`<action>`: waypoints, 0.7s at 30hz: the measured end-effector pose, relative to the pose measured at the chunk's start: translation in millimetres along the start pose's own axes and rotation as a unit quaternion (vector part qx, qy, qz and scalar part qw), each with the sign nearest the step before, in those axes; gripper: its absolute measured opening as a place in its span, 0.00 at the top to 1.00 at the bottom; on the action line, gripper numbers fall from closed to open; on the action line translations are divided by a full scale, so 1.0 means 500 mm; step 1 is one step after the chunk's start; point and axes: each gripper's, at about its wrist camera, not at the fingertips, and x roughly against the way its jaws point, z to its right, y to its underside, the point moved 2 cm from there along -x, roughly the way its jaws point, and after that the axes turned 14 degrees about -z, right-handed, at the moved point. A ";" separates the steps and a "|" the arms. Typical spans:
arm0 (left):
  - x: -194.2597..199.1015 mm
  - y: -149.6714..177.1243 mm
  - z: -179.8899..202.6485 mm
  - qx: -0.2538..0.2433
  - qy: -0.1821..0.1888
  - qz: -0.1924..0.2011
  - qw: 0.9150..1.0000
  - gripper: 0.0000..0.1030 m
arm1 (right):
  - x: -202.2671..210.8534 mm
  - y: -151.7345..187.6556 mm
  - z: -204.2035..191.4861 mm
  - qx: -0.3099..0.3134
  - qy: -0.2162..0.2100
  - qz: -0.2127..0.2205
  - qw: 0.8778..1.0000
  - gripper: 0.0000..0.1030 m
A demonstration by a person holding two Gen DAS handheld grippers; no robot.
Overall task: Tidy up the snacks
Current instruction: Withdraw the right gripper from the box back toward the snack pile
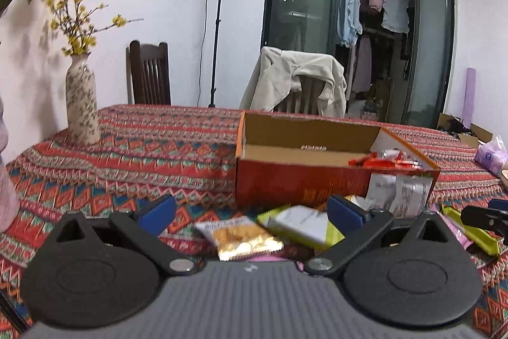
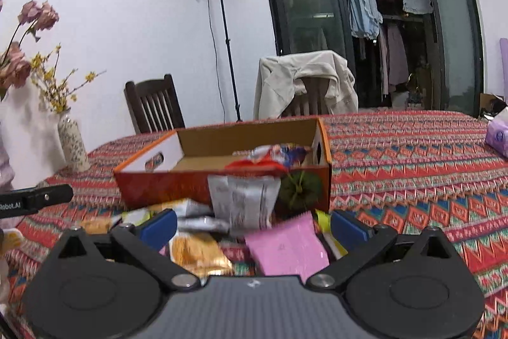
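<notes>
An open orange cardboard box (image 1: 317,186) stands on the patterned tablecloth, with several red snack packets (image 1: 384,162) in its right end. It also shows in the right wrist view (image 2: 177,189). My left gripper (image 1: 250,213) is open and empty, low over a gold snack packet (image 1: 243,239) and a green-and-white packet (image 1: 301,226). My right gripper (image 2: 252,227) is open and empty, over a pink packet (image 2: 287,247) and a gold packet (image 2: 198,253). A silver-white bag (image 2: 244,199) leans on the box front.
A patterned vase with yellow flowers (image 1: 81,100) stands at the table's far left. A purple tissue pack (image 1: 490,154) lies at the right edge. Two chairs (image 1: 149,75), one draped with a beige jacket (image 1: 295,81), stand behind the table. A lamp stand (image 1: 217,21) is at the wall.
</notes>
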 end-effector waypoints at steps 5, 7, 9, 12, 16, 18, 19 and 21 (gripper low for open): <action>0.007 0.014 0.001 0.004 -0.001 -0.009 1.000 0.00 | 0.005 0.018 -0.006 0.000 0.000 -0.008 1.000 0.00; 0.009 0.015 0.001 0.005 -0.001 -0.010 1.000 0.00 | 0.007 0.022 -0.007 0.000 0.000 -0.009 1.000 0.00; 0.009 0.018 0.001 0.007 0.002 -0.014 1.000 0.00 | 0.007 0.025 -0.010 0.002 0.000 -0.012 1.000 0.00; 0.008 0.023 0.000 0.010 0.003 -0.019 1.000 0.00 | 0.000 0.029 -0.012 0.006 0.008 -0.022 1.000 0.00; 0.004 0.028 0.000 0.011 0.002 -0.026 1.000 0.00 | -0.016 0.033 -0.007 0.003 0.010 -0.042 0.999 0.00; 0.000 0.029 -0.001 0.013 0.002 -0.030 0.999 0.00 | -0.020 0.037 -0.009 0.005 0.006 -0.050 0.999 0.00; -0.002 0.030 -0.002 0.013 0.002 -0.033 0.999 0.00 | -0.022 0.038 -0.012 0.010 0.002 -0.053 0.999 0.01; -0.006 0.030 -0.003 0.015 0.003 -0.037 0.999 0.00 | -0.024 0.043 -0.022 0.020 -0.006 -0.060 0.998 0.01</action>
